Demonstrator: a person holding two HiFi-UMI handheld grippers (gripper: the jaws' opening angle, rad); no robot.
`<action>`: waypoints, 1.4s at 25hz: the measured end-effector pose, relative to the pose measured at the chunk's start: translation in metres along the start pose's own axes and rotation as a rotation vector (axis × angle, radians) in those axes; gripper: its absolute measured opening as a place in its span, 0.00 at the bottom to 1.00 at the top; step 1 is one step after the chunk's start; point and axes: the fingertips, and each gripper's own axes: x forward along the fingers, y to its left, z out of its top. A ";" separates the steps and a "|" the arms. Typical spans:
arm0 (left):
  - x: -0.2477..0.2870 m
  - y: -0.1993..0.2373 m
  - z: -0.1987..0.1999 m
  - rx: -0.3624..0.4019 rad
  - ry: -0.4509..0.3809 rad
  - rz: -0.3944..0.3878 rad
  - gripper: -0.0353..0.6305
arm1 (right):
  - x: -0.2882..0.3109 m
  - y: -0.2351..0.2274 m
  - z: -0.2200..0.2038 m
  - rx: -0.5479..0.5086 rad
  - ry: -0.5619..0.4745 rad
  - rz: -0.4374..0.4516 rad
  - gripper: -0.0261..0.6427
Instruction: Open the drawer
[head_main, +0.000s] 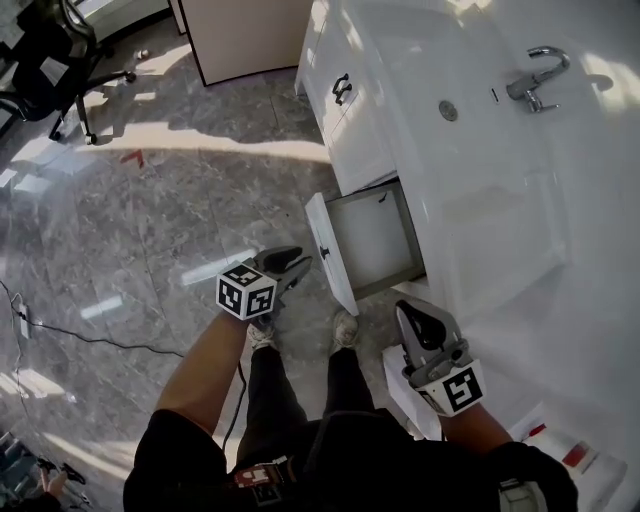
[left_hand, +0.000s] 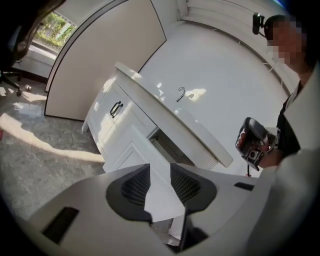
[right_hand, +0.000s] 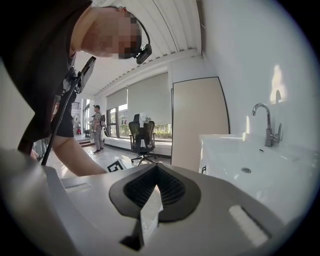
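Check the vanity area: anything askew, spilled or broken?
Nothing stands out. The drawer is pulled out of the vanity and looks empty, as the task wants. No spill or damage shows. A loose cable trails on the floor.

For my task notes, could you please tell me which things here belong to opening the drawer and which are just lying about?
Job: drawer, pulled open; its handle; left gripper, open and empty.
Lying about: faucet; office chair; floor cable.
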 end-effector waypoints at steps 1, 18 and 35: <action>-0.006 -0.008 0.008 0.009 -0.002 -0.006 0.24 | -0.002 -0.002 0.006 0.001 -0.005 -0.003 0.03; -0.096 -0.212 0.206 0.272 -0.243 -0.099 0.05 | -0.072 -0.044 0.136 -0.039 -0.074 -0.111 0.03; -0.176 -0.377 0.320 0.544 -0.397 -0.081 0.05 | -0.120 -0.072 0.238 -0.092 -0.095 -0.079 0.03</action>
